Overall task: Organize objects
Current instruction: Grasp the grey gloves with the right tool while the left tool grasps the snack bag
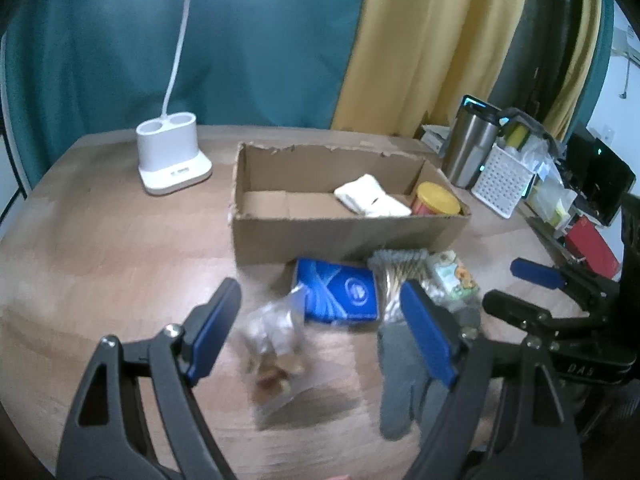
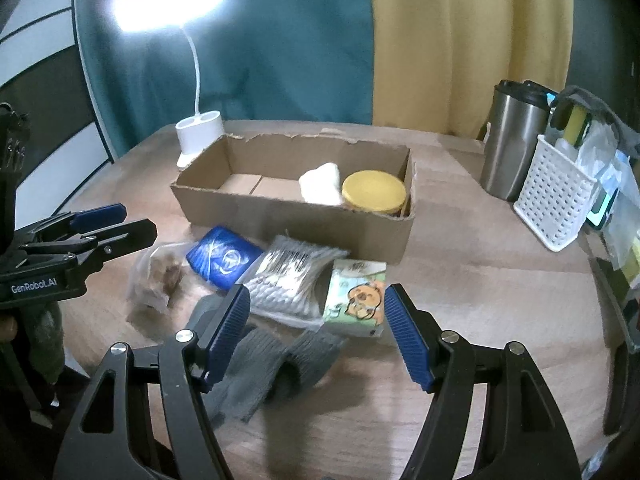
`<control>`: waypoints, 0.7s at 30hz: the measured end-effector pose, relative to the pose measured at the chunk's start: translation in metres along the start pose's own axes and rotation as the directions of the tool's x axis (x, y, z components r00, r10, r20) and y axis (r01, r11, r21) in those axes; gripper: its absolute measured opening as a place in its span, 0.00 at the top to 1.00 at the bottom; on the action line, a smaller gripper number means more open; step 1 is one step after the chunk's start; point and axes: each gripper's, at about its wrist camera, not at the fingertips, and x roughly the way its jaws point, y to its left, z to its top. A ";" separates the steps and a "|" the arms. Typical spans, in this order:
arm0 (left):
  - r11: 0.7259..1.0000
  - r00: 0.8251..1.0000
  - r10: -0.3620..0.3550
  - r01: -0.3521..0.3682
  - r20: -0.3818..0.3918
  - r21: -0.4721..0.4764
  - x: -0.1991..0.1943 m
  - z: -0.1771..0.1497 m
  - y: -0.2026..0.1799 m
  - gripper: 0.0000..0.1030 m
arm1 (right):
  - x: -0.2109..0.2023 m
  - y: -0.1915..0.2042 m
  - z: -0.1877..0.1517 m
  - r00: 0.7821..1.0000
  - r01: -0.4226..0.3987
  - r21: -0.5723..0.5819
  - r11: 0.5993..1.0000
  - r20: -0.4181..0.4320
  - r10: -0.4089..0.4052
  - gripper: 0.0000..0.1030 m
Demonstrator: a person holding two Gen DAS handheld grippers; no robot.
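An open cardboard box point(image 1: 348, 236) point(image 2: 296, 220) on the wooden table holds a white cloth point(image 1: 370, 196) point(image 2: 320, 188) and a yellow-lidded jar point(image 1: 438, 199) point(image 2: 374, 192). In front of it lie a clear snack bag point(image 1: 276, 356) point(image 2: 158, 276), a blue packet point(image 1: 340, 290) point(image 2: 224, 258), a bag of cotton swabs point(image 1: 394, 276) point(image 2: 288, 280), a cartoon tissue pack point(image 1: 454, 278) point(image 2: 356, 298) and a grey glove point(image 1: 400, 380) point(image 2: 272, 368). My left gripper point(image 1: 320, 332) is open above the snack bag. My right gripper point(image 2: 316, 330) is open above the swabs, tissue pack and glove.
A white desk lamp base point(image 1: 172, 156) point(image 2: 198, 136) stands left of the box. A steel tumbler point(image 1: 472, 148) point(image 2: 514, 140) and a white perforated basket point(image 1: 502, 180) point(image 2: 556, 196) with clutter stand at the right. Teal and yellow curtains hang behind.
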 end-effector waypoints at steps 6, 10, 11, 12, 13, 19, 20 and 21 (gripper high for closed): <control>1.000 1.000 0.005 -0.005 -0.011 -0.006 -0.001 -0.009 0.005 0.20 | 0.002 0.010 -0.009 1.000 -0.010 -0.002 1.000 -0.019 0.010 0.29; 1.000 1.000 0.007 -0.007 -0.019 -0.007 0.001 -0.014 0.007 0.20 | 0.003 0.015 -0.013 1.000 -0.014 0.000 1.000 -0.027 0.014 0.29; 1.000 1.000 0.008 -0.008 -0.021 -0.005 0.001 -0.015 0.007 0.20 | 0.004 0.015 -0.014 0.999 -0.015 0.002 1.000 -0.030 0.015 0.29; 1.000 1.000 0.010 -0.010 -0.027 -0.005 0.002 -0.017 0.008 0.20 | 0.006 0.016 -0.016 0.999 -0.016 0.007 1.000 -0.036 0.016 0.29; 1.000 0.999 0.011 -0.011 -0.030 -0.005 0.003 -0.018 0.009 0.20 | 0.007 0.017 -0.017 0.999 -0.018 0.011 1.000 -0.042 0.018 0.29; 1.000 0.998 0.022 -0.022 -0.054 -0.007 0.011 -0.025 0.013 0.20 | 0.014 0.023 -0.023 0.997 -0.039 0.018 0.999 -0.068 0.041 0.29; 1.000 0.998 0.023 -0.023 -0.057 -0.007 0.012 -0.025 0.014 0.20 | 0.016 0.024 -0.024 0.996 -0.042 0.020 0.999 -0.074 0.043 0.29; 1.000 0.998 0.022 -0.023 -0.059 -0.007 0.014 -0.025 0.014 0.20 | 0.017 0.024 -0.025 0.996 -0.044 0.022 0.999 -0.078 0.045 0.29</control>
